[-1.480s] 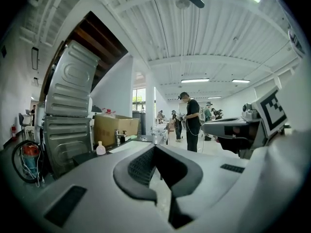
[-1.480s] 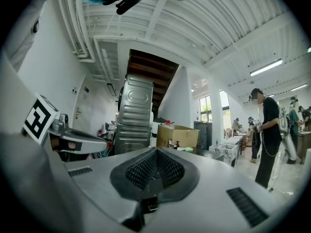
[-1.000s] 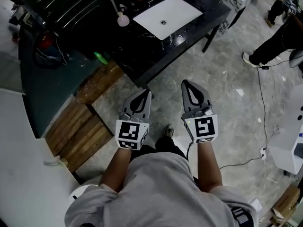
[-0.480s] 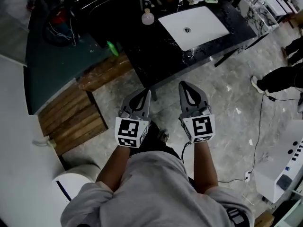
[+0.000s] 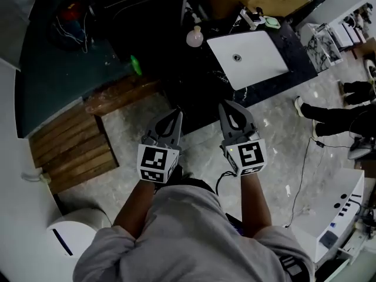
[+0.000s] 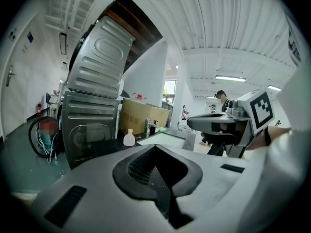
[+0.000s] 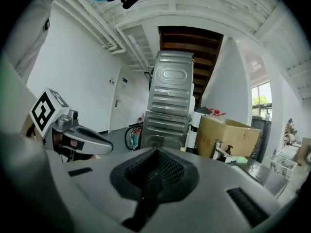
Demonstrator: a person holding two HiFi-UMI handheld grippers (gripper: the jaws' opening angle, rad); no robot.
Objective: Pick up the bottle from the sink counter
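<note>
With the left tongs (image 5: 174,116) and right tongs (image 5: 230,107) both closed and empty and the bottle (image 5: 194,37) standing on the surface (image 5: 205,81) well ahead of them, open one pair early and approach its body level

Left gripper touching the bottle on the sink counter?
Apart. Head view: the left gripper hangs near the front edge of the counter, while the bottle stands far back beside the sink, bare countertop between them.
</note>
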